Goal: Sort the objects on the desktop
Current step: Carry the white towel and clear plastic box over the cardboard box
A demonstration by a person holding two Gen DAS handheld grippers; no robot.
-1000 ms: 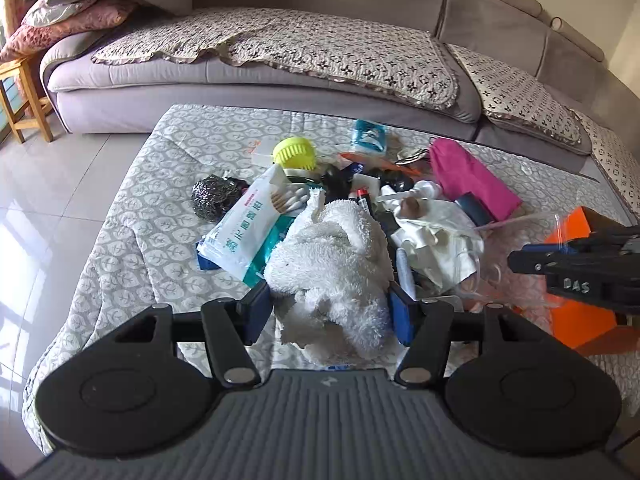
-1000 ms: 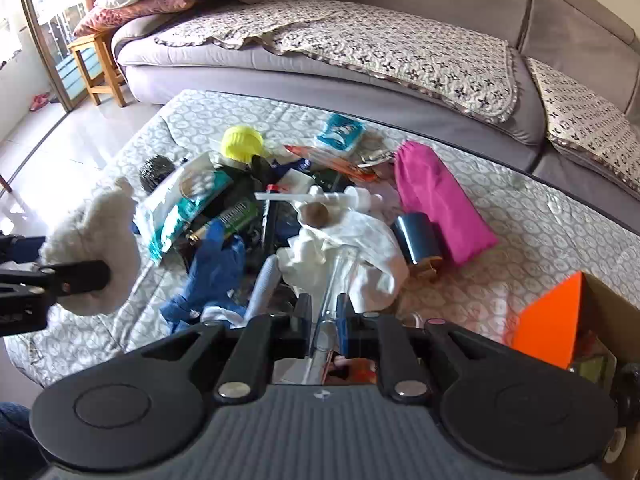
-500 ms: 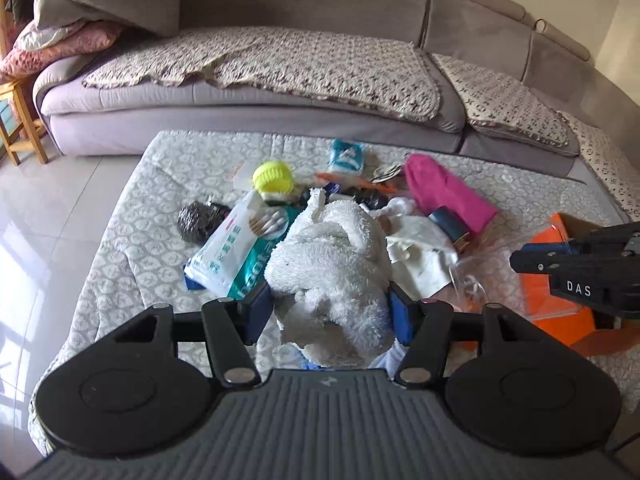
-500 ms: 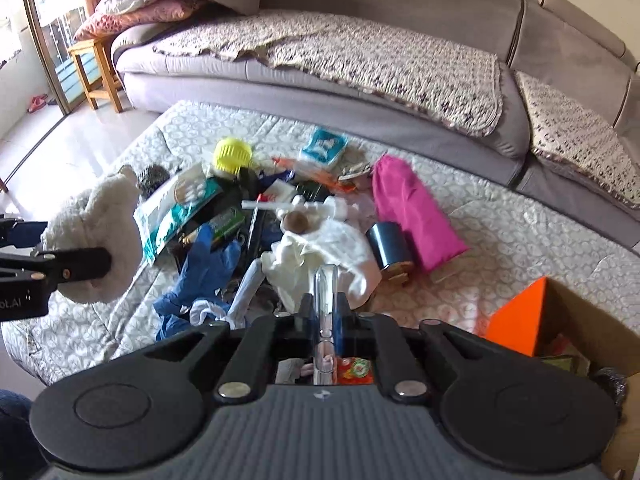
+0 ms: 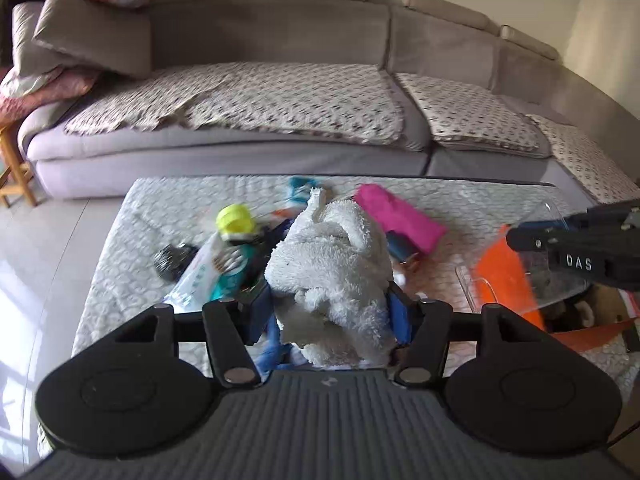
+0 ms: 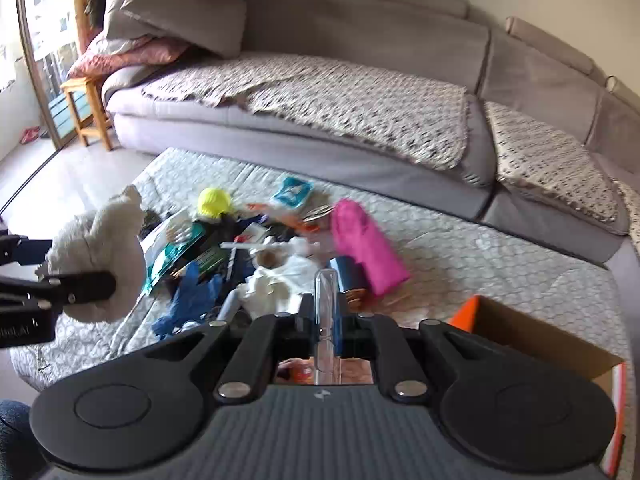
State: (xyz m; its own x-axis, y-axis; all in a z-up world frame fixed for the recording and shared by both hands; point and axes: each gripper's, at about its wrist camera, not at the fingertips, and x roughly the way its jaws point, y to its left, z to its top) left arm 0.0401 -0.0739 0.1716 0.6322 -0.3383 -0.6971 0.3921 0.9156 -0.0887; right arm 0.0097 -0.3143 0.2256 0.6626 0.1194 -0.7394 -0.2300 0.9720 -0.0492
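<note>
Left gripper (image 5: 330, 312) clamped on white towel (image 5: 332, 264), right gripper (image 6: 325, 312) clamped on clear plastic piece (image 6: 325, 300), both held above table (image 6: 460, 248) clutter, orange box (image 6: 532, 340) at right.

The fluffy white towel (image 5: 332, 268) hides much of the cluttered pile behind it. The open orange cardboard box (image 6: 532, 332) is cut off by the right edge. The small teal packet (image 5: 298, 190) is blurred, its print unreadable.
</note>
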